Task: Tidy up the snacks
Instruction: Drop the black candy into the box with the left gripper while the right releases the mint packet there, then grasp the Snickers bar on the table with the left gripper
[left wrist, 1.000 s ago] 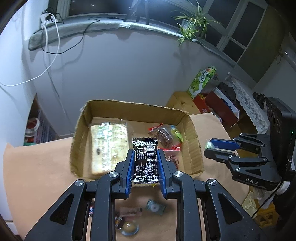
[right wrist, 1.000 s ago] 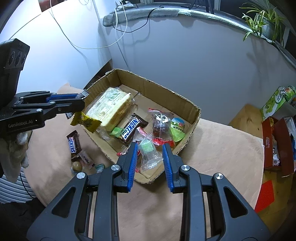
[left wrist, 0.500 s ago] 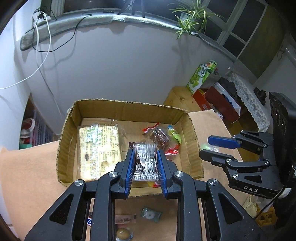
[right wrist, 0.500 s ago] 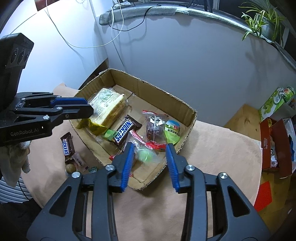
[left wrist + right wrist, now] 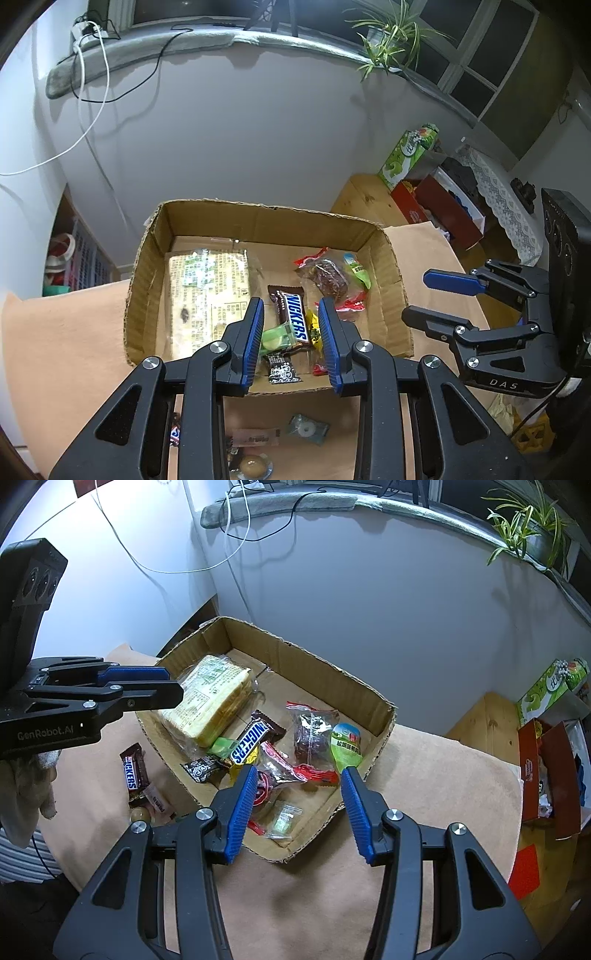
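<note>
An open cardboard box (image 5: pixel 258 218) (image 5: pixel 314 664) on the tan tablecloth holds a big cracker pack (image 5: pixel 207 291), a Snickers bar (image 5: pixel 293 314) (image 5: pixel 251 742), a lime candy (image 5: pixel 275 338) and red-wrapped sweets (image 5: pixel 314 731). My left gripper (image 5: pixel 291 302) (image 5: pixel 173 683) hovers over the box's near side. Its jaws are opening, with nothing pressed between them. A black packet (image 5: pixel 282 371) (image 5: pixel 201 766) lies loose below it. My right gripper (image 5: pixel 300 770) (image 5: pixel 415 295) is also opening above the box's front corner. A small clear packet (image 5: pixel 282 819) lies free on the box floor beneath it.
Outside the box on the cloth lie a second Snickers bar (image 5: pixel 133 771), a pink packet (image 5: pixel 255 437), a teal candy (image 5: pixel 306 430) and a round gold candy (image 5: pixel 253 466). A gloved hand (image 5: pixel 26 797) holds the left gripper. A wall stands behind the box. Red boxes (image 5: pixel 546 771) sit to the right.
The left jaws spread and the black packet dropped into the box. The right jaws widened and the clear green-candy packet fell to the box floor.
</note>
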